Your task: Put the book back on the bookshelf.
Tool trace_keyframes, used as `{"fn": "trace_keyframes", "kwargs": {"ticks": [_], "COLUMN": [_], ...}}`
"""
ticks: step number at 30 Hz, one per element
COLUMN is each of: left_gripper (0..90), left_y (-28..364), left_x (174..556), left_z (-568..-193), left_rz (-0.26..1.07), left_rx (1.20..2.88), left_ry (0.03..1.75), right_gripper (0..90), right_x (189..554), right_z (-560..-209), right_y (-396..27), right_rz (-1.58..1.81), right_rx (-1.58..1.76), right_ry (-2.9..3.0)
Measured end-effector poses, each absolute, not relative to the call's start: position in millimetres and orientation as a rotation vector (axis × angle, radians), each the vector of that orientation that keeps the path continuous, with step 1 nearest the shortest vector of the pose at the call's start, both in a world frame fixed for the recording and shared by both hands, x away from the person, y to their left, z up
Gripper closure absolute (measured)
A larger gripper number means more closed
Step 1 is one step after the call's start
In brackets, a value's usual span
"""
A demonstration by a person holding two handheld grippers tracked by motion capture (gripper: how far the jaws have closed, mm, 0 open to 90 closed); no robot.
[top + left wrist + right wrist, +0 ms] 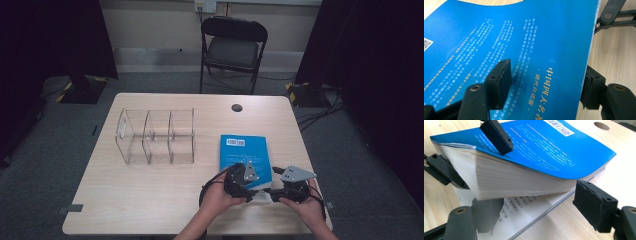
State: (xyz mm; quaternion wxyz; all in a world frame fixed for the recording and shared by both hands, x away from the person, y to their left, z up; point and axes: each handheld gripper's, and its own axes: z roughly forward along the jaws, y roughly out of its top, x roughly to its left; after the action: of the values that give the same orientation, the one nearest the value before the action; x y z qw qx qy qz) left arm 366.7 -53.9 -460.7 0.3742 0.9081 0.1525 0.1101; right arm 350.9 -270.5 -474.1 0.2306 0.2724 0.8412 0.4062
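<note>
A thick blue paperback book (243, 150) lies on the right half of the wooden table (150, 200). Its near corner is raised: the blue cover (554, 147) and most of the page block (506, 182) arch up off a printed white page (524, 212) that stays flat. My left gripper (545, 85) is shut on that raised block, one pad (499, 82) on the cover and the other (591, 90) beneath the edge. My right gripper (540, 211) stands open at the gap. One of its fingers (486, 215) rests on the flat page under the block, the other (594, 207) off the book's edge.
A clear plastic organiser (155, 135) with three compartments stands left of the book. A round cable hole (236, 107) sits near the table's far edge, and a black folding chair (232, 47) stands beyond it. Both hands are at the table's near right edge.
</note>
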Motion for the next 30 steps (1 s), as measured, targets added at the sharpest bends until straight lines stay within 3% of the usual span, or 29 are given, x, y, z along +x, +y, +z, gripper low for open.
{"fn": "trace_keyframes", "kwargs": {"ticks": [11, 18, 30], "left_gripper": [37.5, 58.5, 67.8], "left_y": [-55.3, -54.6, -58.0], "left_x": [363.4, 359.1, 357.6], "left_z": [-461.6, -450.8, -436.2], "left_rz": [0.31, 0.341, 0.351], "left_rx": [2.32, 2.352, 2.415], "left_ry": [0.388, 0.326, 0.322], "right_gripper": [26.5, 26.4, 25.2], "right_x": [350.2, 348.4, 353.8], "right_z": [-474.5, -469.9, -465.1], "right_y": [-270.8, -270.0, -270.4], "right_rz": [1.157, 1.181, 1.194], "right_rx": [0.807, 0.763, 0.672], "right_ry": [2.315, 2.296, 2.301]}}
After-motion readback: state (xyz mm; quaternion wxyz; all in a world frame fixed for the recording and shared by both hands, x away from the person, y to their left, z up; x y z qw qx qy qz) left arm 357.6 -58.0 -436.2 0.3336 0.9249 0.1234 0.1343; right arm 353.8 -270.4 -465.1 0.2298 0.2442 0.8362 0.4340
